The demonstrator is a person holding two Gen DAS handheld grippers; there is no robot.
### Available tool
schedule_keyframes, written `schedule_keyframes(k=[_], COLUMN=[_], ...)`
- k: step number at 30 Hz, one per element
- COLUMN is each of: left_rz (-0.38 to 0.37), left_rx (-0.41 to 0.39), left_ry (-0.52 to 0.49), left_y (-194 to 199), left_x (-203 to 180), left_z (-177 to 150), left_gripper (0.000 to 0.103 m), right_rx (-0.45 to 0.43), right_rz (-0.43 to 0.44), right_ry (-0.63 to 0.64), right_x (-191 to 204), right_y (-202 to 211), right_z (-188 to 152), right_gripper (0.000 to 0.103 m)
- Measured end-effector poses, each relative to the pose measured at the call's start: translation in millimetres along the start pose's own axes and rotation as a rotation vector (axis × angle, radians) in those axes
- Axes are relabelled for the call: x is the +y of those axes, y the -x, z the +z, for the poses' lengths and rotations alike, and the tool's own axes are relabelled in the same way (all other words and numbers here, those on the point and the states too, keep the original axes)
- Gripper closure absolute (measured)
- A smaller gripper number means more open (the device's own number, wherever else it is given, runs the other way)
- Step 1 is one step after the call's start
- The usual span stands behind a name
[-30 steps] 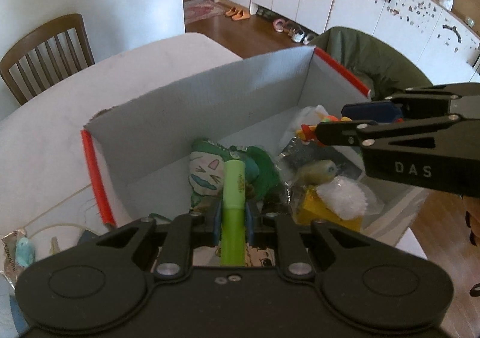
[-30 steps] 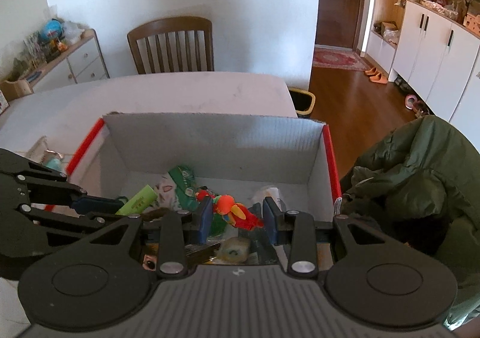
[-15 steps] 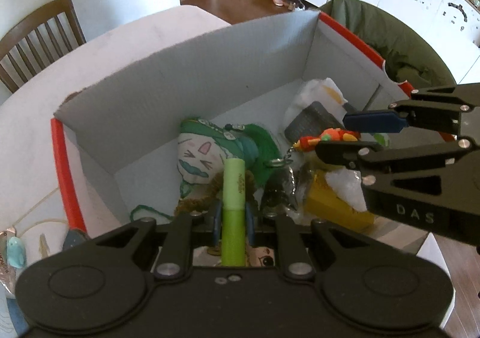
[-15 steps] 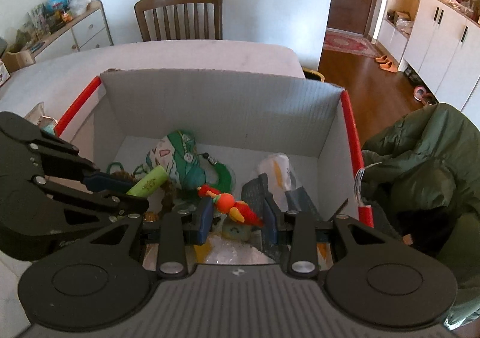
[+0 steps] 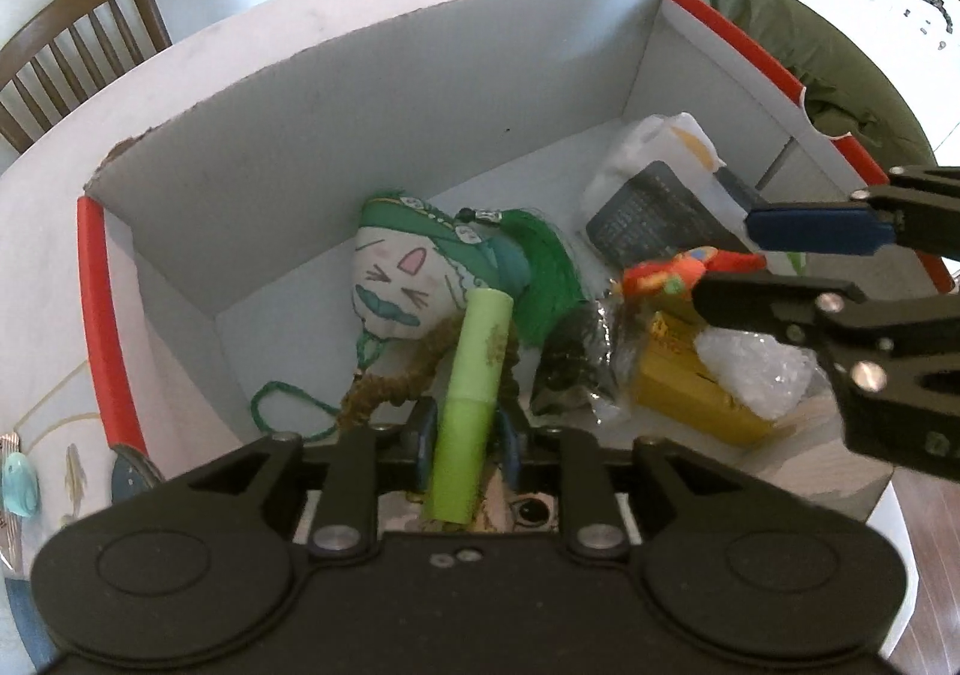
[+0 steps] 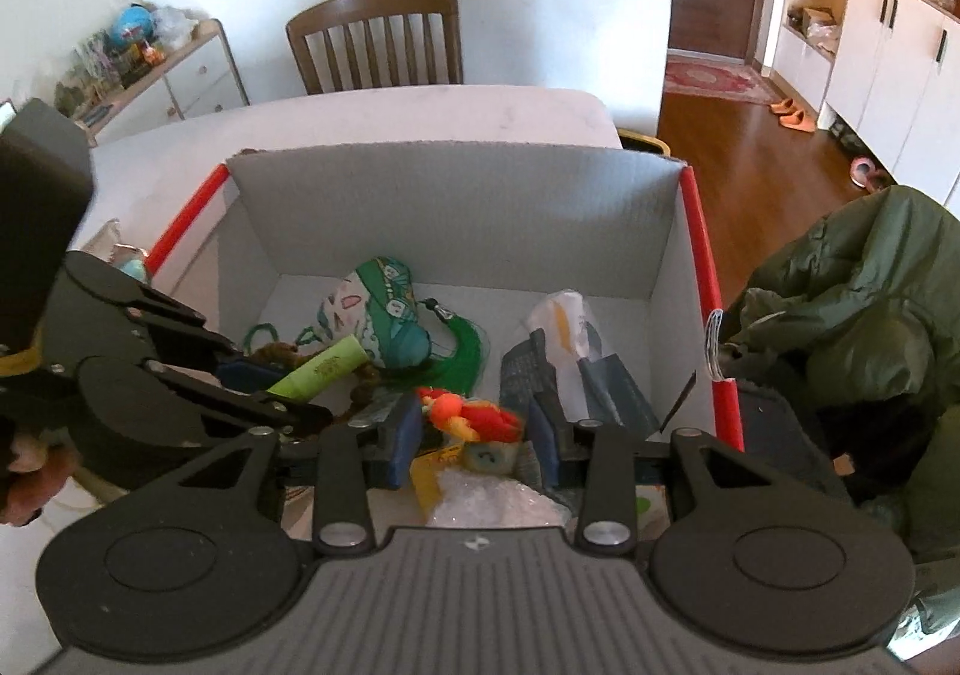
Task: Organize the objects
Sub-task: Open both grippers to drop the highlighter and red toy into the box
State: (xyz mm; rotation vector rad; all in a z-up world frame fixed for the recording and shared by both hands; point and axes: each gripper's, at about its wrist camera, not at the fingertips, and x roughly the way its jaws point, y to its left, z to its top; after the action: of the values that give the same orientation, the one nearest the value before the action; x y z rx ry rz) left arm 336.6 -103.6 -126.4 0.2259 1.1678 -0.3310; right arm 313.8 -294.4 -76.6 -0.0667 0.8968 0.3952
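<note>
- My left gripper (image 5: 465, 435) has its jaws closed tight on a light green tube (image 5: 471, 405), a smooth matte cylinder with a cap seam about halfway up; it sticks forward and up over the near left part of the box.
- My right gripper (image 6: 474, 429) has its jaws about halfway apart with a small red-orange plush toy (image 6: 474, 418) between the blue pads; I can't tell if both pads touch it. It hangs over the near middle of the box.
- The box (image 6: 456, 207) is corrugated cardboard, grey-white inside, with red tape along the left and right rims and a rough torn far edge. It sits on a white table (image 6: 390, 114).
- Contents, left side: soft fabric pouch (image 5: 408, 273) printed with a cat face, green trim, green tassel (image 5: 540, 267) attached; brown twisted cord (image 5: 396, 387) and thin green string (image 5: 282, 411) lying near it.
- Contents, right side: white plastic bag (image 5: 654, 147) against the far right corner, dark flat textured pack (image 5: 648, 213) leaning on it.
- Near right: yellow carton (image 5: 684, 393) with crinkled clear bubble wrap (image 5: 750, 369) on top, shiny foil wrapper (image 5: 600, 351) just beside it.
- An olive padded jacket (image 6: 852, 303) is draped right of the box; a wooden slat-back chair (image 6: 375, 39) stands at the table's far side.
</note>
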Motion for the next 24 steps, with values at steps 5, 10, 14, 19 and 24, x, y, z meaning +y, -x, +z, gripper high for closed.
schedule_keyframes(k=[5,10,14,19,24], left_rz=[0.006,0.001,0.012,0.003,-0.01], left_rx=[-0.004,-0.026,-0.059,-0.105,-0.153], left_ry=[-0.006,0.005,0.005,0.003,0.012], left_y=[1.7,8.4,18.7,36.2,49.9], left_x=[-1.7,-1.8,-3.9,-11.3,-12.6], left_z=[-2.0,-5.5,-11.0,-9.3,-7.8], left_gripper=[0.074,0.062,0.057,0.048,0.041], right_rx=[-0.027,-0.046,-0.07,-0.1,-0.13], right_rz=[0.014,0.021,0.033,0.052,0.06], right_ry=[0.001,-0.011,-0.024,-0.033,-0.031], right_x=[-0.1,-3.4,-3.7,-1.7,2.4], right_y=[10.9,21.5,31.6,46.7,61.2], right_z=[-1.2,-1.8,-1.1,-0.1,0.7], right_gripper=[0.05,0.049,0.049,0.048,0.042])
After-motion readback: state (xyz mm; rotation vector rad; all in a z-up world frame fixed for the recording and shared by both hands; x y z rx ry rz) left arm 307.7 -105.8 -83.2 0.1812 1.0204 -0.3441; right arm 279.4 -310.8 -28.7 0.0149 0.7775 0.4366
